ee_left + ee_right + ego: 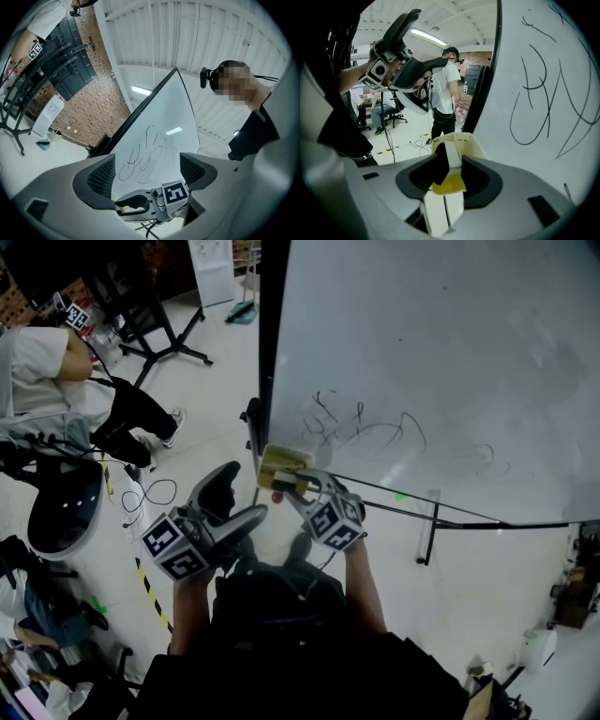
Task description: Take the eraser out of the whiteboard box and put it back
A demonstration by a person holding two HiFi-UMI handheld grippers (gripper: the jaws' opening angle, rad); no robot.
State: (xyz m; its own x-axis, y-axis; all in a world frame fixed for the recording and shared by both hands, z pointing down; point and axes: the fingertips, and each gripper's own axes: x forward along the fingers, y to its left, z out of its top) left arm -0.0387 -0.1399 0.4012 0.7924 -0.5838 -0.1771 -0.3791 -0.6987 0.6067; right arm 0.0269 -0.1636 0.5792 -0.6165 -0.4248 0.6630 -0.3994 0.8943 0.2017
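A pale yellow box (284, 461) hangs at the lower left corner of the whiteboard (441, 352), which carries dark scribbles. My right gripper (294, 486) sits just under the box's mouth. In the right gripper view its jaws stand against both sides of the eraser (451, 159), a white block with a black face and a yellow end, just in front of the box (466, 139). My right gripper (449, 167) is shut on it. My left gripper (232, 504) hangs left of the board, open with nothing in it. In its own view my left gripper (149, 171) frames the whiteboard (159, 126).
A seated person (56, 381) and a dark chair (66, 507) are on the floor at left, with cables (155, 493) and yellow-black tape (150, 592). The board's stand leg (427, 532) reaches down at right. Another person (443, 89) stands behind.
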